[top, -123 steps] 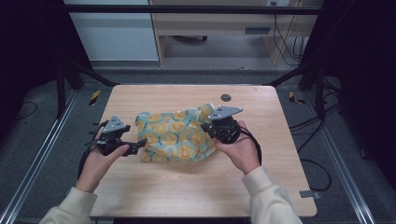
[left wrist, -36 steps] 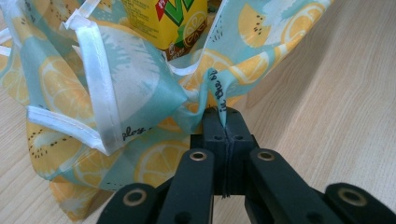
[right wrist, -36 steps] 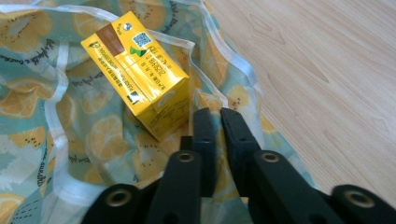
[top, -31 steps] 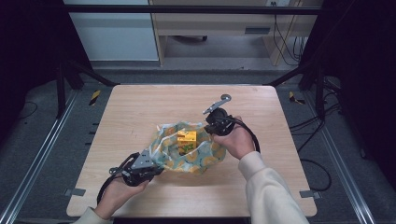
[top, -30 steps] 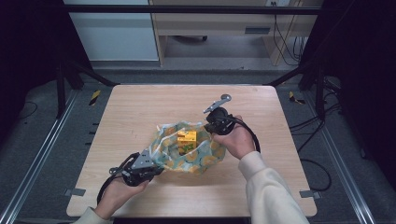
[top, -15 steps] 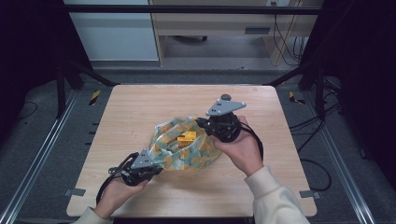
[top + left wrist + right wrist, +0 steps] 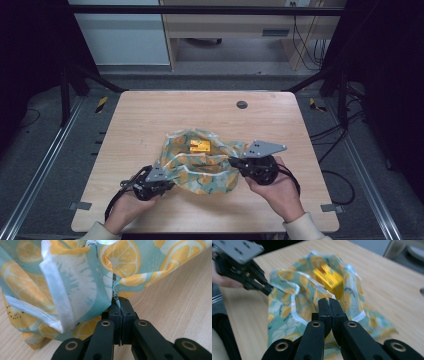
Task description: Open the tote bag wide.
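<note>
High view: the lemon-print cloth bag (image 7: pixel 200 167) lies bunched between the left gripper (image 7: pixel 167 184) and right gripper (image 7: pixel 233 162); left gripper view: jaws clenched on the bag's edge just ahead; right gripper view: jaws pinch its white-trimmed rim, a yellow block (image 7: pixel 329 280) beyond.

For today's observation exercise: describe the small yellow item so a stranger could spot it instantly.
On the wooden table, find the lemon-print cloth pinched between two tongs. The yellow block sits in its open folds, plain and solid against the pattern.
</note>
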A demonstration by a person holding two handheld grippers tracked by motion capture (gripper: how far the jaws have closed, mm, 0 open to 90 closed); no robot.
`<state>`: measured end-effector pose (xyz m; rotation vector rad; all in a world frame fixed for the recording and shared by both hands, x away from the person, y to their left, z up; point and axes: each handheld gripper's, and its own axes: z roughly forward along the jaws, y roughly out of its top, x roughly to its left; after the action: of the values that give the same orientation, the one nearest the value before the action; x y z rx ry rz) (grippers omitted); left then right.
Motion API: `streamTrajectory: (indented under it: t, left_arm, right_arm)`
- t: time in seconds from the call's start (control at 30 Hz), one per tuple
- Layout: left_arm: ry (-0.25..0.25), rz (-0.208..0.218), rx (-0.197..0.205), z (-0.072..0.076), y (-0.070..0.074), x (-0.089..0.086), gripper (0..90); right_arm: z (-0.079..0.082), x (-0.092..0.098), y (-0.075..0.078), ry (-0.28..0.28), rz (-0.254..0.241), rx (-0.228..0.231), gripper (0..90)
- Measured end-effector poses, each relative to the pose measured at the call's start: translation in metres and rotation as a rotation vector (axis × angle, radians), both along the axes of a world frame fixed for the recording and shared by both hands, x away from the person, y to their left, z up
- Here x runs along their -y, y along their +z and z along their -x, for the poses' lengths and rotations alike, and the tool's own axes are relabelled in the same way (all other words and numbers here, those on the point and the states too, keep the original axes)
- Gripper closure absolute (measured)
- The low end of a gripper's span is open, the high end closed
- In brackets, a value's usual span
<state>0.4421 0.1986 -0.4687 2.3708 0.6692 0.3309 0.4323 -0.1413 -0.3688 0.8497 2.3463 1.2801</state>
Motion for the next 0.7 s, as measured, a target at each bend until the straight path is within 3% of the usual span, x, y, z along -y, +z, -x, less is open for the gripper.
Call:
streamTrajectory:
  t: [0.5, 0.7]
  left_arm:
    - [0.024, -0.040, -0.029, -0.004, -0.013, -0.005, 88.8]
    - [0.026, -0.039, -0.028, 0.000, -0.012, -0.008, 85.9]
  right_arm:
    - [-0.006, 0.026, -0.076, -0.083, 0.072, -0.182, 90.0]
    - [-0.004, 0.026, -0.089, -0.082, 0.085, -0.213, 89.6]
